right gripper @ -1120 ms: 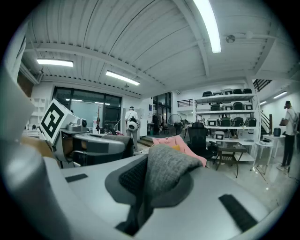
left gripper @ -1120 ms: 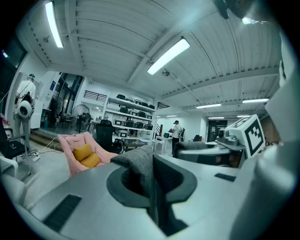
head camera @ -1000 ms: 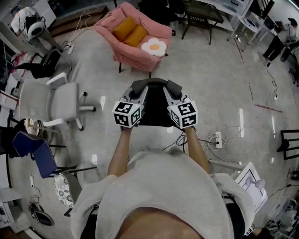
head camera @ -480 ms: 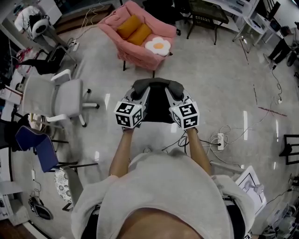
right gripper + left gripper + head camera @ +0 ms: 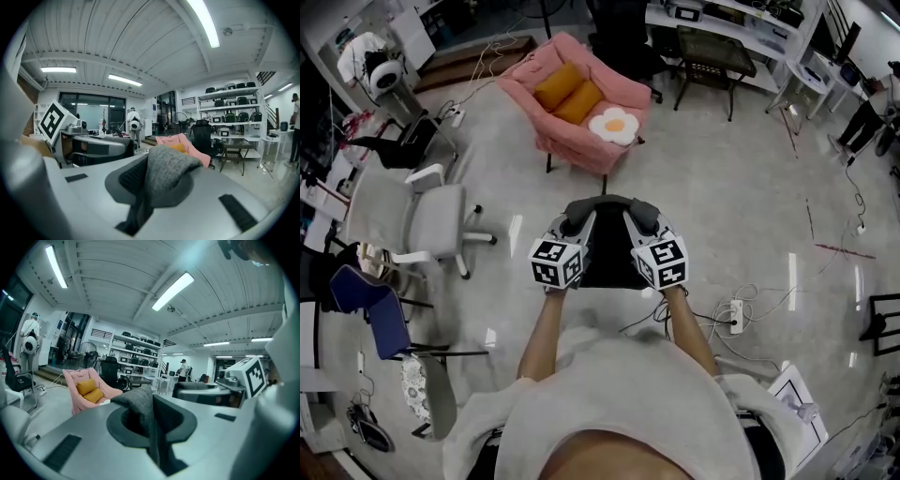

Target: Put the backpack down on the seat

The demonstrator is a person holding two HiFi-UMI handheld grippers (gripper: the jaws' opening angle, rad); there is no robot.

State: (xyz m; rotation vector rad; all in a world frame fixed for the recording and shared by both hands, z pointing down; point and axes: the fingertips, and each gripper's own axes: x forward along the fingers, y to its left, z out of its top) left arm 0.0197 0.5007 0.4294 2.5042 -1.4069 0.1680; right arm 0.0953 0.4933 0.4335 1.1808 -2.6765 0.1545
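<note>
Floor [image 5: 741, 159], pale and glossy, fills most of the head view, with cables trailing across it. A pink upholstered armchair [image 5: 572, 150] stands on it ahead of the person, well apart from the hands. A white swivel office chair [image 5: 403, 220] stands off to the left.

The dark backpack [image 5: 609, 258] with grey padded shoulder straps hangs in the air in front of the person's chest. It is carried between the two grippers, above the floor and short of the armchair.

The left gripper [image 5: 578, 220] is nearly closed, its jaws pinching a fold of the grey knitted strap [image 5: 140, 404]. The right gripper [image 5: 639, 220] is nearly closed too, and grey strap fabric [image 5: 168, 180] bulges up from between its jaws.

On the armchair's seat lie two orange cushions [image 5: 567, 94]. A small white cushion shaped like a fried egg [image 5: 612, 125] lies just beside them, near the front edge.
</note>
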